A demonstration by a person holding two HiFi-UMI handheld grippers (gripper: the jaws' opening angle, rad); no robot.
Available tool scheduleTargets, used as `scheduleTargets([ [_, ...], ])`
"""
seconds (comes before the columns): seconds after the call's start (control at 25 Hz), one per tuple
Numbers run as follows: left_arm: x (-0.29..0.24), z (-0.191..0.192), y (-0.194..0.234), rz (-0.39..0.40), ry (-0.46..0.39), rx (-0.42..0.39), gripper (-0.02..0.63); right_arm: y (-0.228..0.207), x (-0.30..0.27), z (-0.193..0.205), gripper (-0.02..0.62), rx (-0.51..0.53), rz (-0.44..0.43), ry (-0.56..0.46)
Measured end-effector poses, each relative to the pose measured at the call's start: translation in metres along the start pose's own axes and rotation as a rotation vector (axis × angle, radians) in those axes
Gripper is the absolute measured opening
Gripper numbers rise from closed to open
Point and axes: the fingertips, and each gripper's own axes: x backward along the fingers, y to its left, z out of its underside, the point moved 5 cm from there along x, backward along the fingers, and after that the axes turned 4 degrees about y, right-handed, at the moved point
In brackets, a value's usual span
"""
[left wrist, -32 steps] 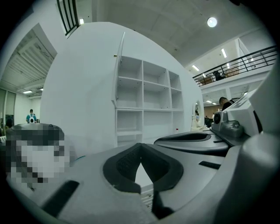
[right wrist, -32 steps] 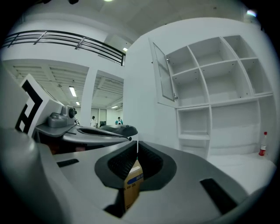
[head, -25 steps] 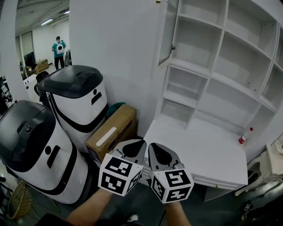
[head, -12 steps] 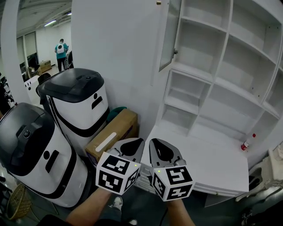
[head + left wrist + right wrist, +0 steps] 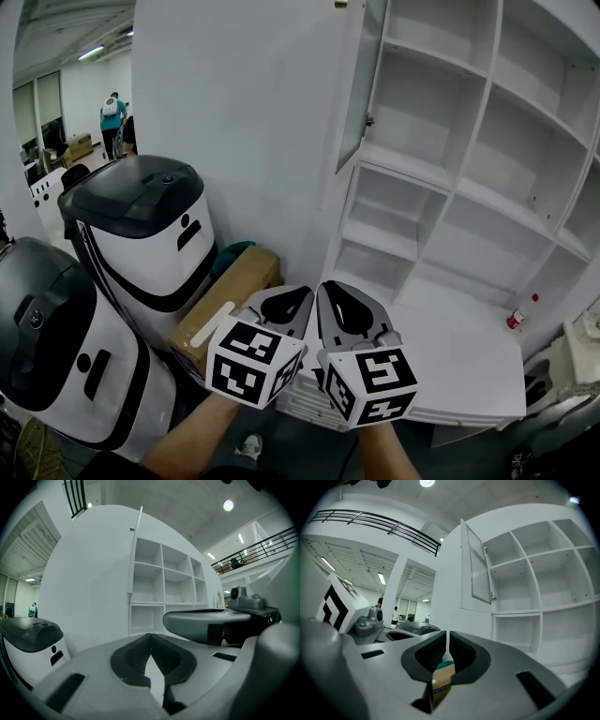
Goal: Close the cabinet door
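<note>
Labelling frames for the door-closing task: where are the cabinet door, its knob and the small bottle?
cabinet door (image 5: 360,80), head view, middle of its panel.
knob (image 5: 370,120), head view, its dark centre.
small bottle (image 5: 520,312), head view, middle of its body.

We've got the cabinet door (image 5: 360,84) left of the shelves (image 5: 450,178), a box (image 5: 225,292) lower left, a bottle (image 5: 517,315) on the counter (image 5: 459,356).

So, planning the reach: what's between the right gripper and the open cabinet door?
Bare air from right gripper to cabinet door, shown in right gripper view.
</note>
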Motion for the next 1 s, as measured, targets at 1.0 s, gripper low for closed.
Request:
scheduleTargets([
  [1.0,-0.081,-0.041,0.091,0.213,-0.035,-0.022,0.011,-0.025,-0.093,-0.088,0.096,0.051,0.27,-0.11],
])
